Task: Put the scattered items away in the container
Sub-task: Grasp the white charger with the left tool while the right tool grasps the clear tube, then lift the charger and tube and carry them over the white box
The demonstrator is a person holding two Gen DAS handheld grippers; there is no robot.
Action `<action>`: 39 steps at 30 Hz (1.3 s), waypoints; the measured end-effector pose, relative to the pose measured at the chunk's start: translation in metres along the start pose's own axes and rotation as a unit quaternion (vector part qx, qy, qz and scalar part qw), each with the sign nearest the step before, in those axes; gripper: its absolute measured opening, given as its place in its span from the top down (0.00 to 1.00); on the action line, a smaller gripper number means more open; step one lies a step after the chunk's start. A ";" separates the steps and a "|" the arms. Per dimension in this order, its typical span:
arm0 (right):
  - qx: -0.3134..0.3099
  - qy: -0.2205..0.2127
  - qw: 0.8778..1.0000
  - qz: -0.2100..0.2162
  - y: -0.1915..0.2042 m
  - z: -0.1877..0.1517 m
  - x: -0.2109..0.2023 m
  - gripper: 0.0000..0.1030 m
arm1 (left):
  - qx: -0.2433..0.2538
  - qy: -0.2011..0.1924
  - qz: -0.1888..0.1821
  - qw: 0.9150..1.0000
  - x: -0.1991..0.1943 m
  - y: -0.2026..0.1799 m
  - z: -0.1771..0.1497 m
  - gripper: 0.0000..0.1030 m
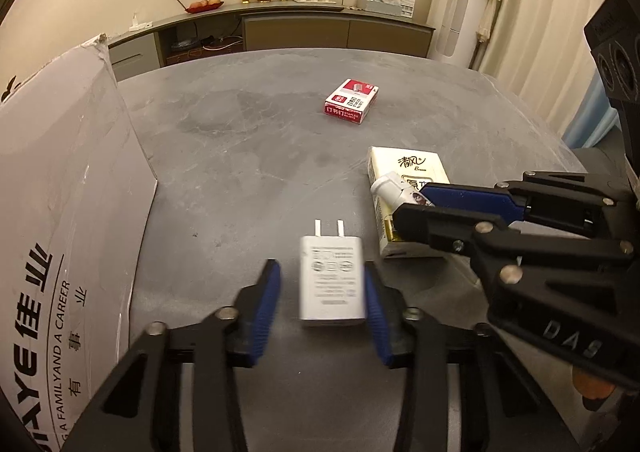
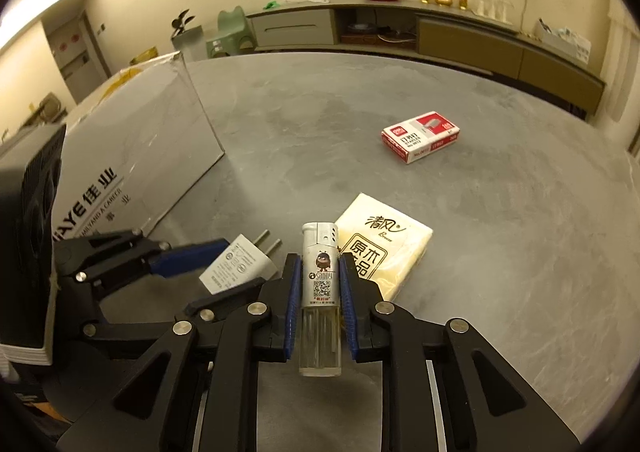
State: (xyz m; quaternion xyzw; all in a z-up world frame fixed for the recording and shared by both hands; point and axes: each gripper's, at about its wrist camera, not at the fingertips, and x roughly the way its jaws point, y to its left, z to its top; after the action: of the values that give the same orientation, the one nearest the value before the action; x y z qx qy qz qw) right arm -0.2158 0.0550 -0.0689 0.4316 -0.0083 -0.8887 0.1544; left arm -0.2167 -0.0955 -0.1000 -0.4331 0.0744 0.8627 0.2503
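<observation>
Lighter point(image 2: 320, 292) between right hand-held gripper point(image 2: 320, 280) pads, seemingly clamped.

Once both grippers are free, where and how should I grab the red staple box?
Grip the red staple box across its two long sides, coming straight down from above. It lies flat on the grey table, alone, with open space all round, so its narrow width suits the jaws. Turn the wrist to match its slanted pose.

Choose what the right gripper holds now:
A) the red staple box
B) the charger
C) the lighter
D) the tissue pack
C: in the right wrist view the right gripper has its jaws closed on the sides of the lighter, which stands between them.
</observation>
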 end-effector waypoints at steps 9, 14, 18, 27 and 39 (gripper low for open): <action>0.064 -0.005 0.997 0.037 -0.015 -0.001 -0.015 0.80 | -0.010 0.002 -0.020 1.000 -0.010 -0.001 0.001 0.69; 0.088 -0.008 0.994 0.059 -0.018 -0.004 -0.024 0.80 | -0.014 -0.005 -0.024 1.000 -0.021 -0.004 0.004 0.69; 0.110 -0.013 0.991 0.074 -0.020 -0.008 -0.033 0.80 | -0.011 -0.009 -0.021 1.000 -0.031 -0.008 0.005 0.69; 0.125 -0.034 0.987 0.099 -0.012 -0.018 -0.066 0.80 | -0.003 -0.023 -0.007 1.000 -0.063 -0.021 0.004 0.69; 0.134 -0.066 0.981 0.123 -0.001 -0.027 -0.105 0.80 | 0.018 -0.054 0.013 0.998 -0.118 -0.041 0.002 0.69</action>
State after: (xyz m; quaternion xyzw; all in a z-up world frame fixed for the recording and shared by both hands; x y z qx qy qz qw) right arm -0.1339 0.0885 -0.0055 0.3844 -0.1903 -0.8803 0.2027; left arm -0.1383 -0.1026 -0.0027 -0.3808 0.0818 0.8863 0.2504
